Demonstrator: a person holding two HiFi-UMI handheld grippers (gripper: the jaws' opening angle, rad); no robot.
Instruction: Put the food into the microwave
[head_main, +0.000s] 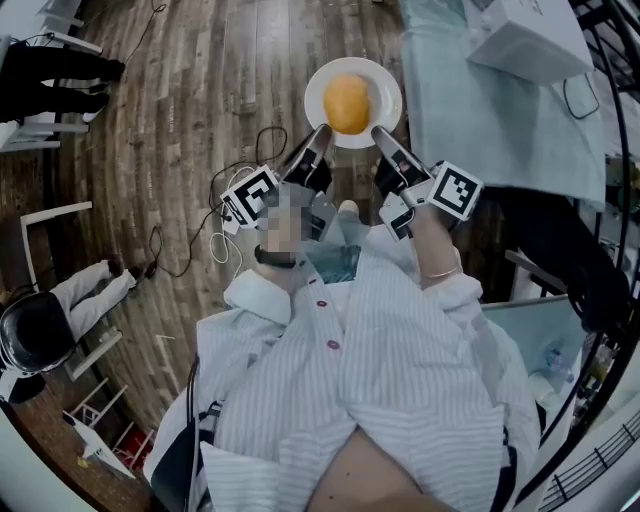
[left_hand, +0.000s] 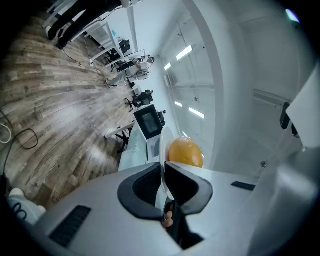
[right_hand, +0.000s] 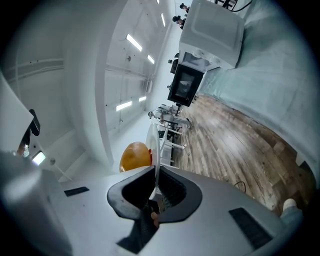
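Note:
A round orange-yellow bun lies on a white plate that I hold in the air over the wooden floor. My left gripper is shut on the plate's near-left rim and my right gripper is shut on its near-right rim. In the left gripper view the plate runs edge-on between the dark pads of the left gripper, with the bun beyond them. The right gripper view shows the same: plate, right gripper, bun. The white microwave stands ahead on a table, its dark door facing me.
A table with a pale green cloth fills the upper right, and the microwave stands at its far end. Cables trail over the wooden floor. Another person and white frames stand at the left.

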